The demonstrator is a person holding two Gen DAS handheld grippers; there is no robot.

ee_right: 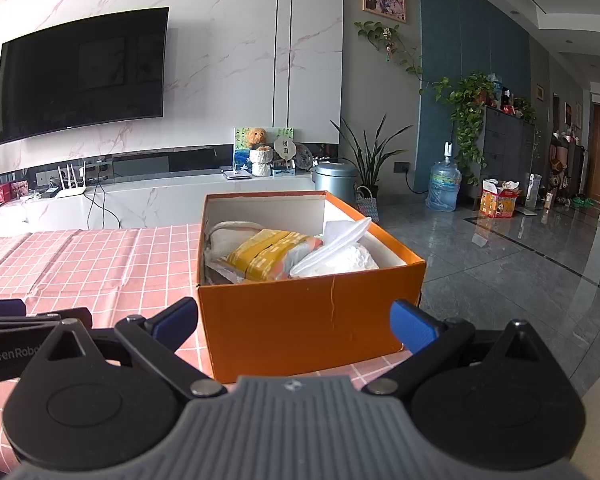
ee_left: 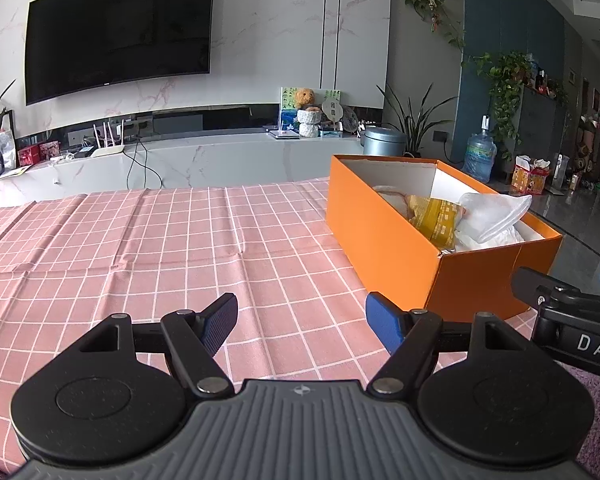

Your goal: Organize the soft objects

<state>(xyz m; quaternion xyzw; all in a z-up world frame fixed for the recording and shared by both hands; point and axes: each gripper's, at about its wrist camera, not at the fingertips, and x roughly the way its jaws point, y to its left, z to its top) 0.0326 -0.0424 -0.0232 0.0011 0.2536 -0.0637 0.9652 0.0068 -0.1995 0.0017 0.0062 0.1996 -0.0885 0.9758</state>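
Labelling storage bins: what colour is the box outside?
Orange; the box shows best in the right wrist view.

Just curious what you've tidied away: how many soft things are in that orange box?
3 show in the orange box: a cream pouch at the far end, a yellow packet mid-box, a white plastic bag nearest. More may lie underneath.

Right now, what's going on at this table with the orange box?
A person holds two gripping devices, one in each hand. The left tool and the right tool are both open and hold nothing. The orange box sits on the pink checked tablecloth with soft things already inside: a yellow packet, a white plastic bag and a pale cloth item. The visible part of the cloth is bare.
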